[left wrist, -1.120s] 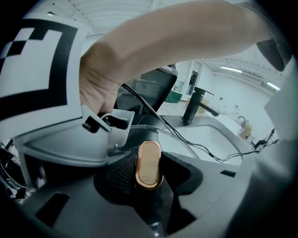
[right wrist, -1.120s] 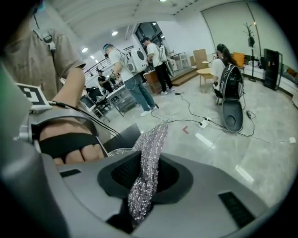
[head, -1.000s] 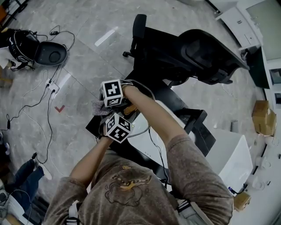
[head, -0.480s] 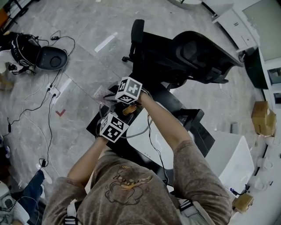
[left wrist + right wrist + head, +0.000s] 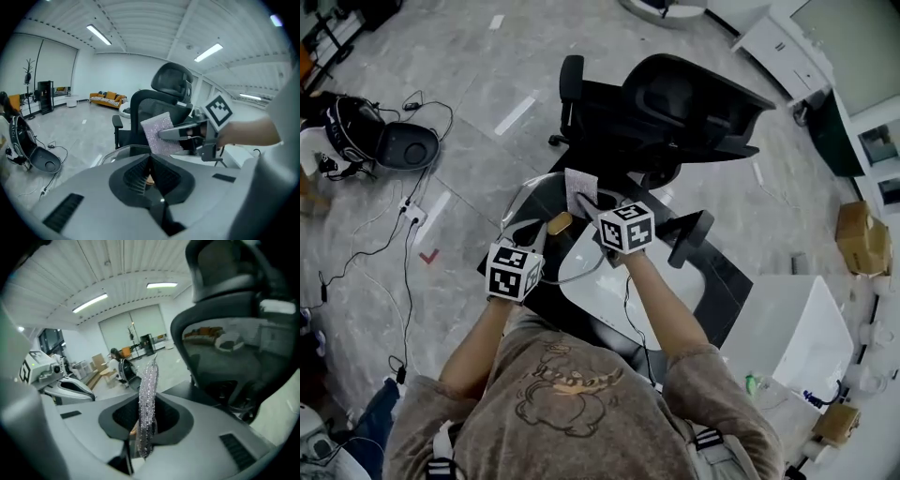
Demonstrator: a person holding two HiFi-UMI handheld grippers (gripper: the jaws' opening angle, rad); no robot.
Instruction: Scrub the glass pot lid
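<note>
**Lid clamped in the left tool, scrub pad in the right**

The left tool [image 5: 150,161] has just closed its jaws. They stand together on the near rim of the glass pot lid [image 5: 534,202], which runs straight into their tips. The lid spreads forward from that tool, tilted up off the dark worktop [image 5: 727,286]. Its brown knob [image 5: 560,223] sits just ahead of the tips, slightly to the tool's right, and shows as a small brown spot through the slit between the jaws.

The right tool [image 5: 598,208] is clamped on a glittery silver scrub pad [image 5: 580,187]. In its own view the pad stands edge-on and upright, pinched flat between the two jaws and sticking out past their tips. From the left tool, the pad hangs ahead and to the right, over the far side of the lid. Whether it touches the glass cannot be told.

A black office chair [image 5: 675,98] stands beyond both tools, its back towards them.
</note>
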